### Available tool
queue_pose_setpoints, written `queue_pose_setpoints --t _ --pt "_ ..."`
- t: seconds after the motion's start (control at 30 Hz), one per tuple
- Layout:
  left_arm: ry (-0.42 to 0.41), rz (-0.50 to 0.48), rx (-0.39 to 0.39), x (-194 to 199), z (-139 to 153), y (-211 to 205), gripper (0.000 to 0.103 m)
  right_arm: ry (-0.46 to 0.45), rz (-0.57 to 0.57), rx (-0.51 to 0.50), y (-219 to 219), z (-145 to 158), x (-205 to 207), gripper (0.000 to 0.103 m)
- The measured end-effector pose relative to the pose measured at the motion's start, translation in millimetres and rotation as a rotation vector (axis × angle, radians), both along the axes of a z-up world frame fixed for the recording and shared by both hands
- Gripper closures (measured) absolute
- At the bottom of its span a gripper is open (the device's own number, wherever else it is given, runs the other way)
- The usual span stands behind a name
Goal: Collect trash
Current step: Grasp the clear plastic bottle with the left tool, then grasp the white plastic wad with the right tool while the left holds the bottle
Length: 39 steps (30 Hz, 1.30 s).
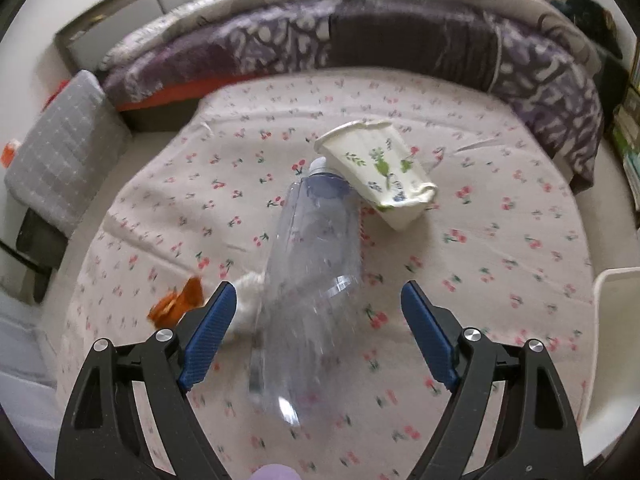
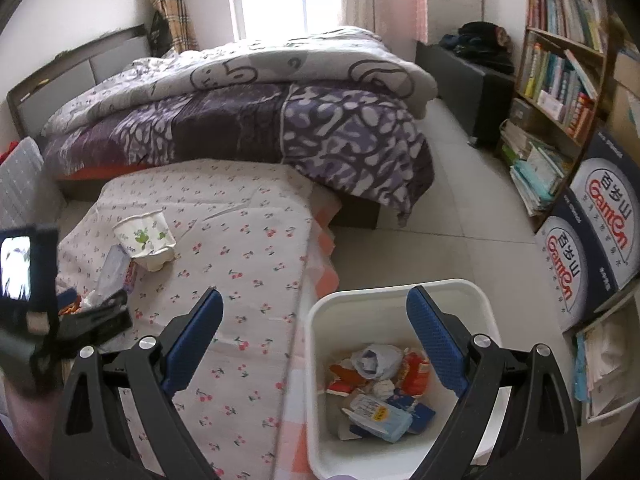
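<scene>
Motion blur smears the clear plastic bottle (image 1: pixel 312 280) lying between my left gripper (image 1: pixel 319 304)'s spread blue fingers (image 1: pixel 210 332); neither finger seems to touch it, though I cannot be sure. Its cap end tucks under a tipped paper cup (image 1: pixel 376 168) farther off on the cherry-print cloth (image 1: pixel 500 240). At near left, 1 orange wrapper (image 1: pixel 176 304) and a white wad (image 1: pixel 250 304) are partly hidden behind that finger. My right gripper (image 2: pixel 315 312) hangs released and empty above the white bin (image 2: pixel 400 292), whose near rim is cut off; trash (image 2: pixel 380 388) lies inside.
</scene>
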<state>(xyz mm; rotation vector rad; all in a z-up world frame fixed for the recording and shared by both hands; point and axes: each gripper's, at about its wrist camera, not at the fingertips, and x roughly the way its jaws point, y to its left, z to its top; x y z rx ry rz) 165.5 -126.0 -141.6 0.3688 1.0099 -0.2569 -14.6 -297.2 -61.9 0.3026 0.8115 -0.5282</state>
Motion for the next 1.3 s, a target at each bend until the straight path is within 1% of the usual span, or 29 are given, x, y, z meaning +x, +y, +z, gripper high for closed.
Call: queue_pose_setpoints --t 0.1,0.13,0.17,0.27,0.3,0.33,0.4,0.43,0.5,0.53,0.63,0.7,0.73,0.77,0.87,0.93,1.0,1.07,1.13,1.2,1.23,1.3 --pt "0.05 -0.024 0.038 20.3 -11.5 -5.6 0.024 0.009 0.007 0.014 3.2 -5.0 10.5 0.013" --pt "0.087 -0.04 0.051 28.6 -18.5 -8.2 0.025 0.012 0.009 0.016 4.6 -7.0 14.6 0.013" --pt "0.107 -0.047 0.058 32.5 -22.3 -9.7 0.026 0.014 0.011 0.017 5.5 -8.1 16.7 0.013" --pt "0.157 -0.059 0.071 42.3 -34.4 -9.7 0.035 0.025 0.022 0.03 9.6 -12.7 24.5 0.013" --pt "0.168 -0.059 0.057 44.2 -35.9 -7.7 0.041 0.027 0.024 0.032 9.7 -13.3 25.5 0.013" --pt "0.178 -0.056 0.02 45.7 -35.1 -2.8 0.043 0.03 0.027 0.034 11.2 -14.5 27.3 0.013" --pt "0.183 -0.054 -0.029 46.0 -31.2 5.1 0.043 0.032 0.031 0.034 14.0 -15.5 29.8 0.013" --pt "0.179 -0.053 -0.055 45.4 -27.8 9.2 0.044 0.032 0.033 0.035 15.3 -15.8 30.6 0.013" --pt "0.162 -0.035 -0.145 42.8 -14.0 24.3 0.044 0.032 0.037 0.04 19.5 -17.4 32.5 0.013" --pt "0.159 -0.025 -0.175 41.7 -8.7 29.9 0.044 0.033 0.041 0.043 22.3 -18.4 34.1 0.013" --pt "0.118 0.014 -0.28 33.5 20.4 57.3 0.044 0.03 0.057 0.054 32.2 -20.4 38.8 0.013" --pt "0.091 0.034 -0.327 21.9 39.1 72.6 0.044 0.021 0.077 0.07 41.2 -20.9 42.5 0.013" --pt "0.065 0.052 -0.362 13.7 53.0 88.8 0.044 0.017 0.09 0.076 46.5 -20.8 44.7 0.013" --pt "0.05 0.067 -0.379 12.1 60.9 98.6 0.044 0.009 0.116 0.092 55.3 -21.1 48.9 0.013" --pt "-0.009 0.135 -0.437 -8.9 89.6 140.8 0.044 0.0 0.186 0.14 77.1 -24.2 60.7 0.013" --pt "-0.038 0.176 -0.439 -22.4 103.8 163.8 0.044 0.004 0.238 0.183 95.5 -29.2 69.8 0.013" --pt "-0.057 0.222 -0.436 -37.2 115.1 186.9 0.044 0.025 0.285 0.251 115.7 -38.9 81.4 0.013" --pt "-0.067 0.276 -0.448 -49.2 120.6 207.1 0.044 0.044 0.308 0.317 134.7 -49.7 93.1 0.013" --pt "-0.08 0.329 -0.472 -62.8 122.7 226.5 0.043 0.056 0.303 0.39 149.6 -59.7 106.7 0.013" --pt "-0.1 0.354 -0.457 -72.8 122.1 238.2 0.043 0.063 0.274 0.471 163.9 -69.6 121.8 0.013" --pt "-0.115 0.369 -0.436 -77.5 122.8 244.5 0.043 0.06 0.259 0.498 169.1 -72.2 127.5 0.013" --pt "-0.127 0.378 -0.429 -79.9 125.9 253.1 0.043 0.061 0.215 0.525 181.2 -77.5 142.3 0.013"
